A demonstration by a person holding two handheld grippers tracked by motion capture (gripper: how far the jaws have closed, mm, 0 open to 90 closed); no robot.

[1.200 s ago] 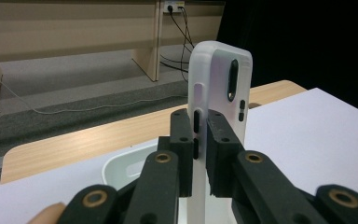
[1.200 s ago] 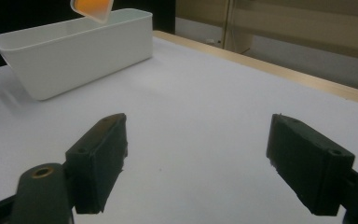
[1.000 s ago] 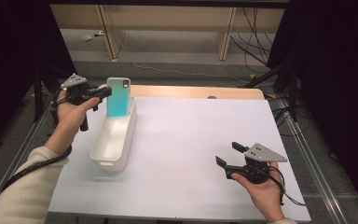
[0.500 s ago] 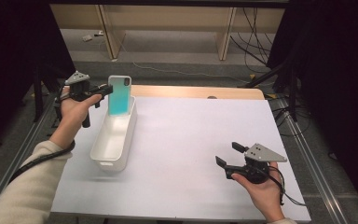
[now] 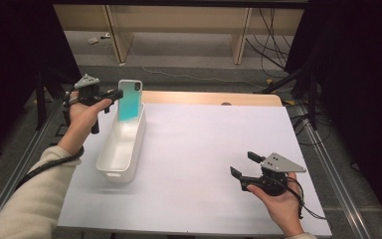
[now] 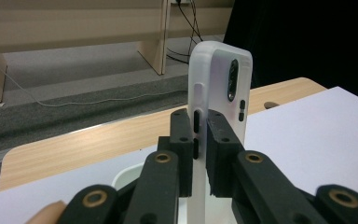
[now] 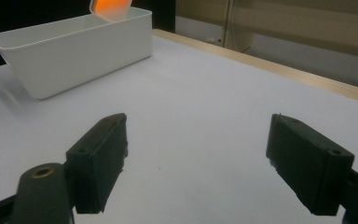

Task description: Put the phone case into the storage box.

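A white phone case point(image 5: 129, 102) with a teal inner face stands upright over the far end of a white bin point(image 5: 113, 172). My left gripper point(image 5: 113, 93) comes in from the left and is shut on the case's side edge. In the left gripper view the two jaws point(image 6: 200, 135) pinch the edge of the case point(image 6: 219, 79) just below its camera cut-out. My right gripper point(image 5: 242, 164) rests in the hand near the table's front right, open, with nothing between its jaws point(image 7: 196, 140). The bin point(image 7: 74, 51) lies far off to its left.
A white sheet point(image 5: 219, 144) covers the table, with a wooden strip point(image 5: 209, 98) along the far edge. Beyond it are the floor, wooden legs point(image 5: 241, 35) and cables. Dark curtains hang at both sides. Metal rails point(image 5: 328, 164) run along the table's sides.
My left hand has edged slightly away from me with the case still held. The right hand has not moved.
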